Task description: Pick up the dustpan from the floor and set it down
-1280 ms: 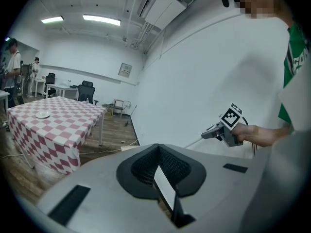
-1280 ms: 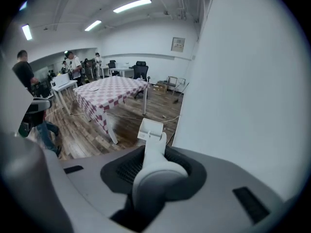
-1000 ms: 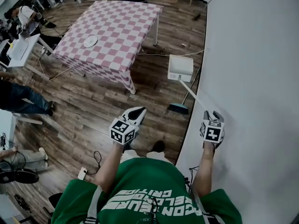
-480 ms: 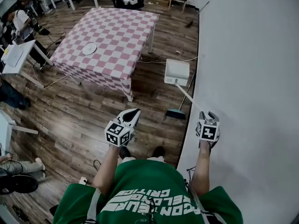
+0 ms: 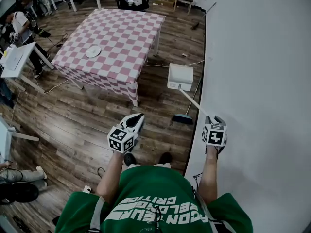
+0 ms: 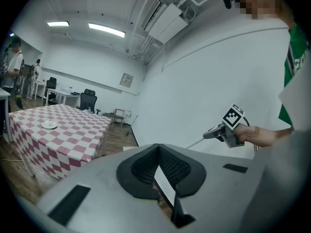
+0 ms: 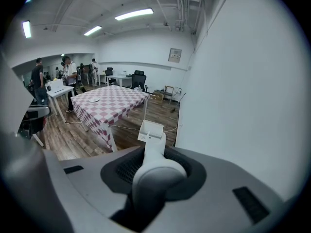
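The white dustpan (image 5: pixel 180 76) hangs low over the wooden floor beside the wall, on the end of its long white handle (image 5: pixel 194 102). My right gripper (image 5: pixel 213 120) is shut on the top of that handle. In the right gripper view the handle (image 7: pixel 154 152) runs out between the pads to the dustpan (image 7: pixel 150 129). I cannot tell whether the pan touches the floor. My left gripper (image 5: pixel 135 119) is held out in front of the person, shut with nothing in it (image 6: pixel 158 149). The left gripper view also shows the right gripper (image 6: pixel 228 130).
A teal broom head (image 5: pixel 183 119) rests on the floor with its thin stick leaning on the white wall (image 5: pixel 252 81). A table with a pink checked cloth (image 5: pixel 114 42) and a plate (image 5: pixel 93 51) stands to the left. People, desks and chairs are further off.
Both grippers and the dustpan have shifted a little forward along the wall. The right gripper's hold on the handle is unchanged.
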